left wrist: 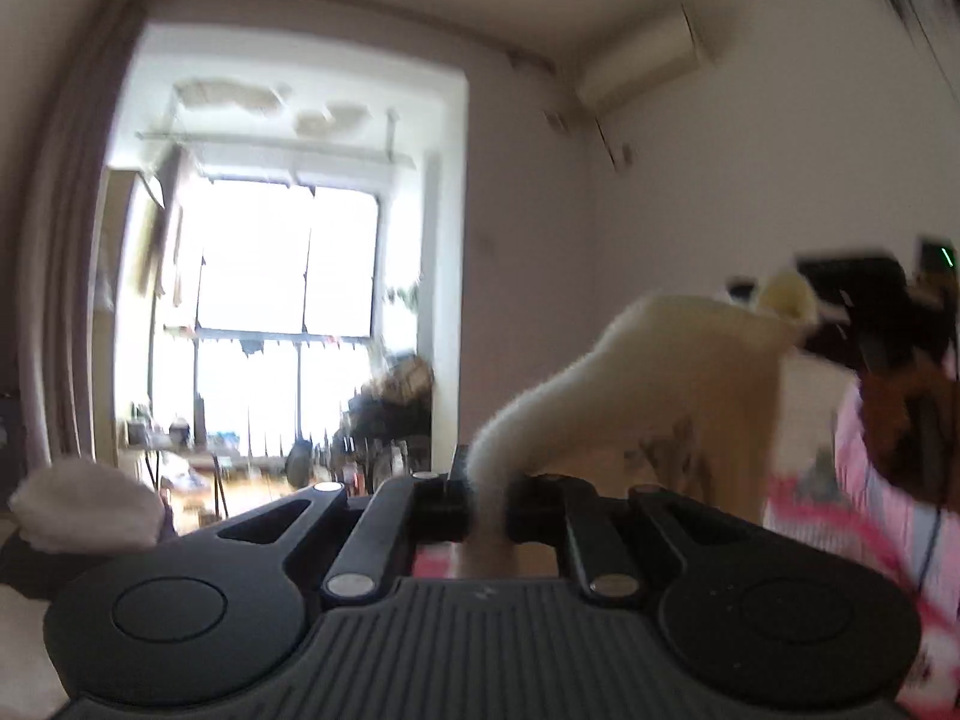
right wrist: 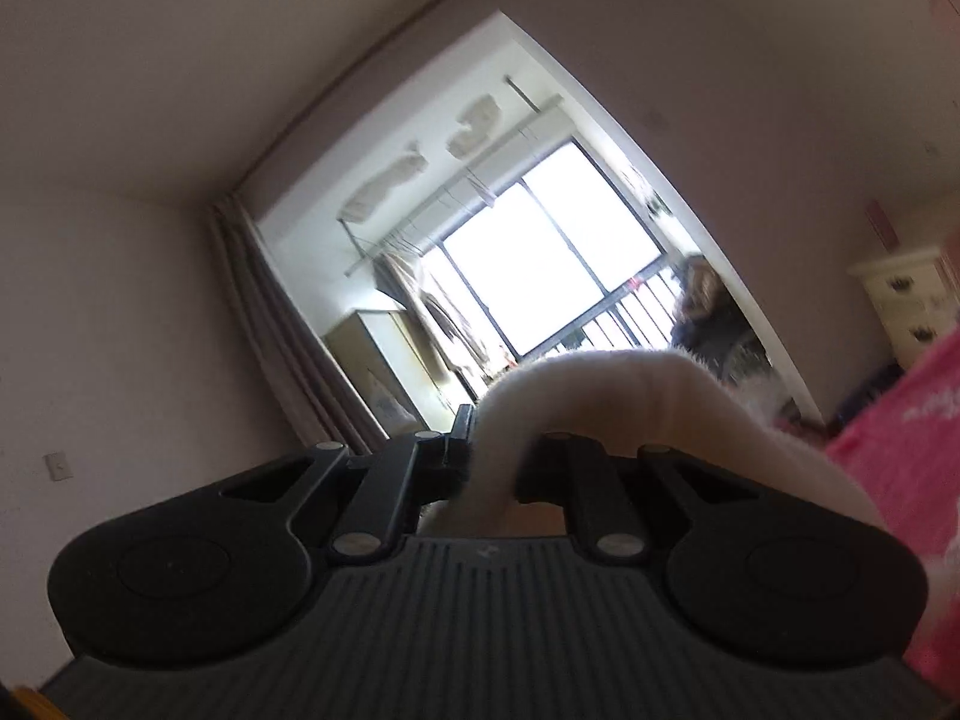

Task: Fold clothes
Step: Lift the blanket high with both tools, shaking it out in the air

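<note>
Currently: cream fleece garment (left wrist: pixel 678 372) being held aloft, pinched by both grippers.
Left gripper (left wrist: pixel 487 504) & right gripper (right wrist: pixel 489 468) are clamped on its edge; soft, light, floppy fabric is draping toward 3 o'clock — probably best gripped at corners/hems.

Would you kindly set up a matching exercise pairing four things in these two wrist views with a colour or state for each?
Things:
1. left gripper
2. fluffy garment
3. air conditioner
4. bedding

Descriptions:
A. pink
B. mounted high on the wall
C. cream-white, held up in the air
D. shut on fabric

Pairs: 1-D, 2-C, 3-B, 4-A
</note>
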